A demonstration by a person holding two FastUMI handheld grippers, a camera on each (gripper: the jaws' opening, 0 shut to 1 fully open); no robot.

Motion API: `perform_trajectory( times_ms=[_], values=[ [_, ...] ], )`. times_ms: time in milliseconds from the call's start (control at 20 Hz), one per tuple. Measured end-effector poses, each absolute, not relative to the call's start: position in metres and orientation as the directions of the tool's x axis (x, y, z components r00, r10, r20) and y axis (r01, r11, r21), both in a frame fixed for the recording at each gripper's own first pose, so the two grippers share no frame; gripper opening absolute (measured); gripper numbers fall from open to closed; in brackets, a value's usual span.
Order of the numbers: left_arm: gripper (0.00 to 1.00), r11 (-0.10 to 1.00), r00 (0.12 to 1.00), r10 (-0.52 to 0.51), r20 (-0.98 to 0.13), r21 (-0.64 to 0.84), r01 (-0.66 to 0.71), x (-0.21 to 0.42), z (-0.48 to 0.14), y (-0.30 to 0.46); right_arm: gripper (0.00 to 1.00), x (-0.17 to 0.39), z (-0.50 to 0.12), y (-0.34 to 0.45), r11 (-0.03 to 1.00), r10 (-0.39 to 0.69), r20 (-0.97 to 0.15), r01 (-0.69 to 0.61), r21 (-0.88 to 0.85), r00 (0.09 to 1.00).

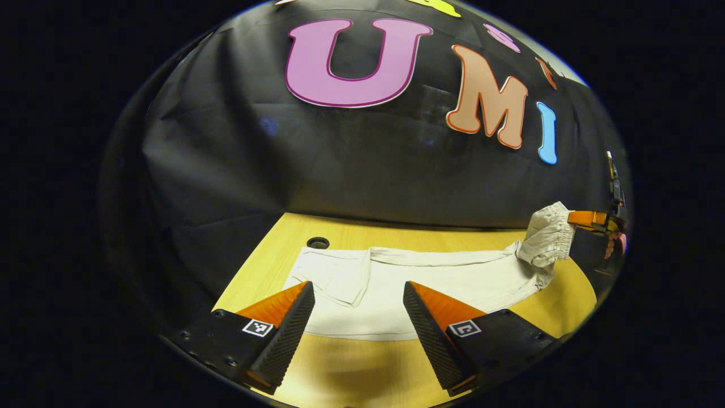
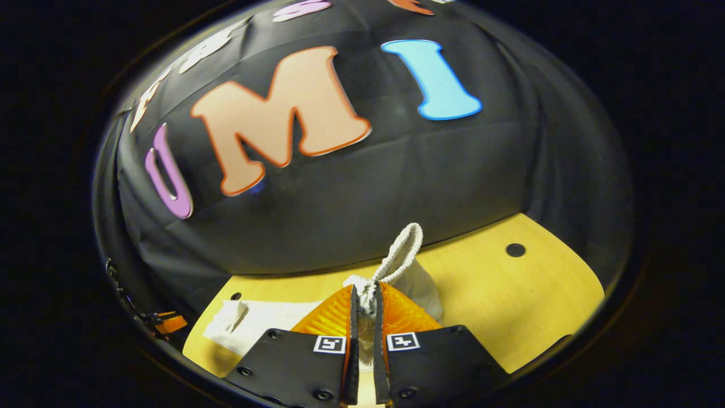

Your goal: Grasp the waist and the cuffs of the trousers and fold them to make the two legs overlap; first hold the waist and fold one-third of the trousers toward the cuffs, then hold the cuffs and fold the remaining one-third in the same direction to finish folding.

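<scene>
The trousers (image 1: pixel 396 283) lie flat along the table (image 1: pixel 351 374), waist (image 1: pixel 546 235) lifted at one end, ready to fold over. The right gripper (image 2: pixel 365 303) is clenched on that waistband; the left gripper (image 1: pixel 357 300) hangs released above the legs.

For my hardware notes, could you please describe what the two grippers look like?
The left gripper and right gripper each have two wedge-shaped fingers with finely ribbed inner faces, mounted on black blocks. Each block carries a small square black-and-white marker and visible screws.
</scene>
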State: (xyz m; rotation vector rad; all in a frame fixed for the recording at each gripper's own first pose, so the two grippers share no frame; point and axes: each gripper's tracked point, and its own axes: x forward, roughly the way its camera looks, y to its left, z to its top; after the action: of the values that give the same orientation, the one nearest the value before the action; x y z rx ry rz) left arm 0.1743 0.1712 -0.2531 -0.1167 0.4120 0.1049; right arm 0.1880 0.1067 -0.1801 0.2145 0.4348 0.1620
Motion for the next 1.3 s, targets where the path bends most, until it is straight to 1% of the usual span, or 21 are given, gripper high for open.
perform_trajectory(
  times_ms=[200,350,500,550,600,700,850,900,950,1000,1050,1150,1250,1300],
  values=[
    [0.96,0.983,0.906,0.097,-0.413,-0.104,-0.153,0.171,-0.265,0.194,0.12,0.172,-0.213,0.186,0.955,0.291,-0.444,-0.227,0.193,0.847],
    [0.96,0.975,0.895,0.12,-0.43,-0.119,-0.188,0.168,-0.281,0.215,0.12,0.17,-0.249,0.228,0.952,0.305,-0.484,-0.282,0.12,0.82],
    [0.96,0.966,0.877,0.143,-0.459,-0.128,-0.224,0.169,-0.301,0.23,0.13,0.168,-0.271,0.243,0.943,0.322,-0.51,-0.319,0.095,0.798],
    [0.96,0.964,0.867,0.15,-0.476,-0.124,-0.235,0.168,-0.309,0.236,0.18,0.169,-0.275,0.248,0.939,0.332,-0.517,-0.331,0.098,0.789],
    [0.96,0.963,0.859,0.153,-0.488,-0.123,-0.241,0.167,-0.318,0.241,0.18,0.167,-0.278,0.252,0.931,0.355,-0.529,-0.345,0.122,0.771],
    [0.96,0.959,0.851,0.162,-0.5,-0.122,-0.255,0.169,-0.331,0.25,0.5,0.162,-0.282,0.261,0.916,0.394,-0.547,-0.367,0.163,0.739],
    [0.96,0.958,0.829,0.168,-0.533,-0.111,-0.266,0.173,-0.351,0.258,0.99,0.155,-0.288,0.266,0.919,0.379,-0.545,-0.372,0.128,0.748],
    [0.96,0.959,0.82,0.166,-0.548,-0.106,-0.265,0.174,-0.359,0.259,0.96,0.154,-0.286,0.265,0.922,0.372,-0.543,-0.369,0.12,0.753],
    [0.96,0.959,0.812,0.167,-0.559,-0.101,-0.266,0.175,-0.366,0.261,0.96,0.154,-0.282,0.264,0.924,0.367,-0.541,-0.364,0.118,0.756],
    [0.95,0.959,0.808,0.165,-0.566,-0.098,-0.265,0.176,-0.371,0.262,0.92,0.154,-0.28,0.263,0.925,0.366,-0.538,-0.36,0.121,0.76],
    [0.95,0.96,0.804,0.163,-0.572,-0.095,-0.263,0.178,-0.375,0.262,0.96,0.153,-0.278,0.26,0.927,0.362,-0.532,-0.353,0.123,0.766],
    [0.95,0.962,0.792,0.163,-0.588,-0.084,-0.26,0.178,-0.38,0.261,0.97,0.151,-0.272,0.252,0.934,0.347,-0.528,-0.336,0.121,0.776],
    [0.95,0.962,0.788,0.175,-0.59,-0.068,-0.264,0.178,-0.377,0.262,0.96,0.152,-0.266,0.243,0.942,0.329,-0.52,-0.314,0.121,0.788],
    [0.95,0.964,0.791,0.174,-0.587,-0.064,-0.259,0.178,-0.377,0.263,0.92,0.152,-0.264,0.237,0.945,0.321,-0.518,-0.302,0.124,0.793]
  ],
)
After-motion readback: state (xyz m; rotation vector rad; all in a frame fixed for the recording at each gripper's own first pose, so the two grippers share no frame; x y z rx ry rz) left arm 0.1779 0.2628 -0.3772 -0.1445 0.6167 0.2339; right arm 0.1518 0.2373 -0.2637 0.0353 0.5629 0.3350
